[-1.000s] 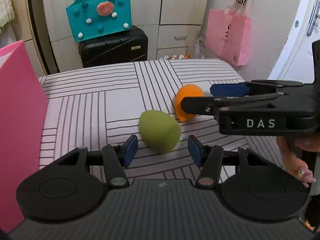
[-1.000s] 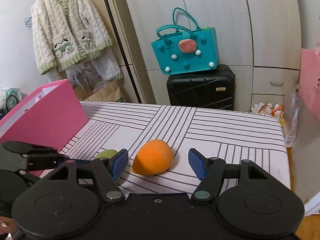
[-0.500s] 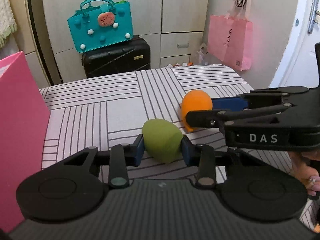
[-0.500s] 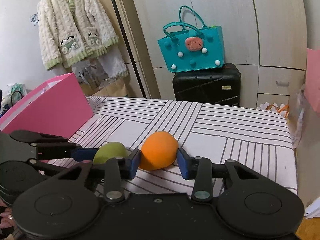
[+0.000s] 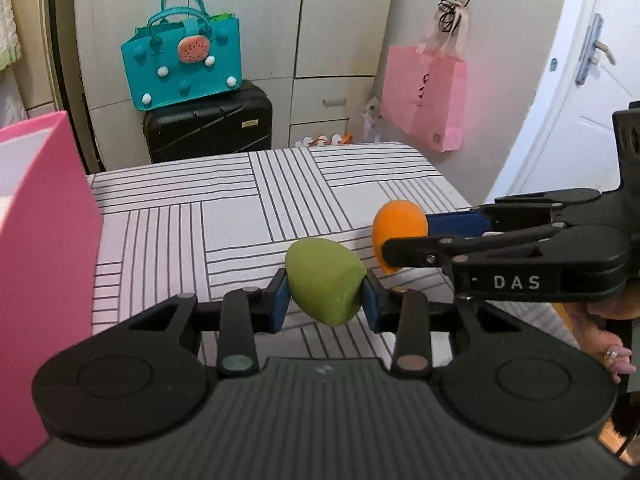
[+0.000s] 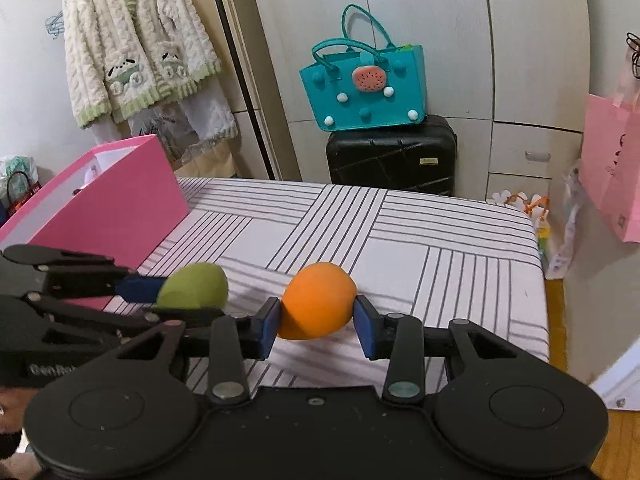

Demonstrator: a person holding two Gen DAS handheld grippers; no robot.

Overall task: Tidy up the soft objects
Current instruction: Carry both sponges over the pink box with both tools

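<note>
Sponges number two, both egg-shaped and made of soft foam: one olive-green foam sponge [image 5: 325,282] and one orange foam sponge [image 6: 318,300]. Grippers likewise number two. The left gripper [image 5: 325,300] has its blue pads pressed against both sides of the green sponge, clamped on it and holding it above the striped white tablecloth [image 5: 224,216]. The right gripper [image 6: 316,322] has its jaws closed on the orange sponge in the same way, one pad on each flank, the sponge raised off the cloth. The two held sponges sit near each other, side by side, green to the left of orange. Containers number four: one open pink cardboard box [image 6: 116,204] at the left edge of the table, its inside showing white, with contents too hidden to tell; one teal tote bag with a watermelon patch [image 6: 366,88] standing on one black hard-shell suitcase [image 6: 392,156] behind the table; and one pink paper gift bag [image 5: 428,96] hanging on the wall. A cream knitted cardigan [image 6: 136,52] hangs beside the wardrobe.
</note>
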